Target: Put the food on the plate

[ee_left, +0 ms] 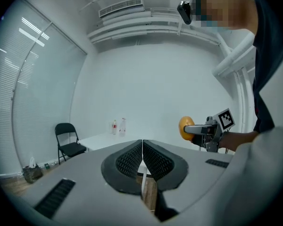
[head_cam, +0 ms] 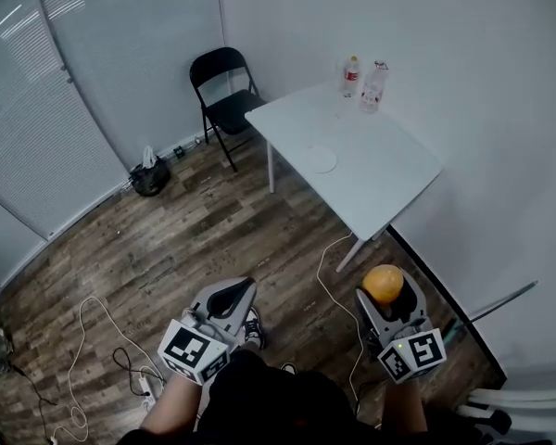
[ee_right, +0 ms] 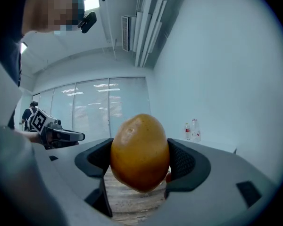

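An orange-yellow fruit [ee_right: 140, 153] sits clamped between the jaws of my right gripper [ee_right: 140, 160], held low at the right in the head view, where the fruit [head_cam: 384, 283] tops the right gripper [head_cam: 386, 295]. A small white plate [head_cam: 320, 158] lies on the white table [head_cam: 371, 170] across the room, far from both grippers. My left gripper [head_cam: 233, 296] is shut and holds nothing; its pads [ee_left: 132, 160] meet in the left gripper view, which also shows the fruit [ee_left: 186, 127] at the right.
Two bottles [head_cam: 363, 82] stand at the table's far edge by the wall. A black folding chair [head_cam: 221, 95] is left of the table. Cables [head_cam: 97, 341] and a power strip lie on the wood floor. A dark bag [head_cam: 151, 176] rests by the blinds.
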A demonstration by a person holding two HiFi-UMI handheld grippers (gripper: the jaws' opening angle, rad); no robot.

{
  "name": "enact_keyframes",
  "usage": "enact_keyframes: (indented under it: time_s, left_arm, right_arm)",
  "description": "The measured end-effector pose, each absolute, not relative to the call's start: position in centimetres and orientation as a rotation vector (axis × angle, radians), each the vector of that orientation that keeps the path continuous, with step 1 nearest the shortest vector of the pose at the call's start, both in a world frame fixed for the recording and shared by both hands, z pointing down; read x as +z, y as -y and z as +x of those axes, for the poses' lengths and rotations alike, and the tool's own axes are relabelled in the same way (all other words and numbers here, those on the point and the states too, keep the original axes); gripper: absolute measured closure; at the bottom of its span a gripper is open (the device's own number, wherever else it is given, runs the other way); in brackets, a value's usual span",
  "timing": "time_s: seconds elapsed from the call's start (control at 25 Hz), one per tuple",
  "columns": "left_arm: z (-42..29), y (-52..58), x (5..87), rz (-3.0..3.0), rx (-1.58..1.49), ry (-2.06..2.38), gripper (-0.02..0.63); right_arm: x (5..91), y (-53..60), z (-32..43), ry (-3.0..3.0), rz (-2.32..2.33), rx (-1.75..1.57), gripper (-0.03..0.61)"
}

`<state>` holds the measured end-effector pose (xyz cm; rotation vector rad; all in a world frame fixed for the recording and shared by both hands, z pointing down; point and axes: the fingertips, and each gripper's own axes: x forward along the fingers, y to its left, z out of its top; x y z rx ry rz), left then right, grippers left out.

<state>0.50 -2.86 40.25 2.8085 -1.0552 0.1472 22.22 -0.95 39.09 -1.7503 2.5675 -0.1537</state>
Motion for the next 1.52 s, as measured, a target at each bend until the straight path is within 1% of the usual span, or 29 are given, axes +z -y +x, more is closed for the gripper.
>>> enact_keyframes:
  time_s: [0.28, 0.68, 1.04, 1.2, 1.52]
  left_arm:
    - [-0.5, 11.7, 40.7, 2.812, 0.146, 1.022, 0.591]
    - [-6.1, 26.1, 39.7, 2.826, 0.118, 0.972, 0.591]
    - [-8.3, 33.5, 40.3, 2.842, 0.119, 0.893, 0.591]
    - [-7.4, 35.9, 41.1, 2.834, 0.115, 0.868, 0.591]
    - [-2.4, 41.2, 40.8, 2.833, 0.133, 0.891, 0.591]
  right_arm:
    - [39.5, 9.4, 20.8, -2.552, -1.789, -0.176, 0.207]
    - [37.5, 23.1, 15.8, -2.554, -1.881, -0.138, 0.207]
    - [37.6, 29.9, 12.2, -2.58, -1.926, -0.115, 0.207]
    - [37.7, 32.4, 12.7, -2.586, -1.936, -0.106, 0.207]
    - [38.4, 38.0, 17.5, -2.581, -1.912, -0.132, 0.207]
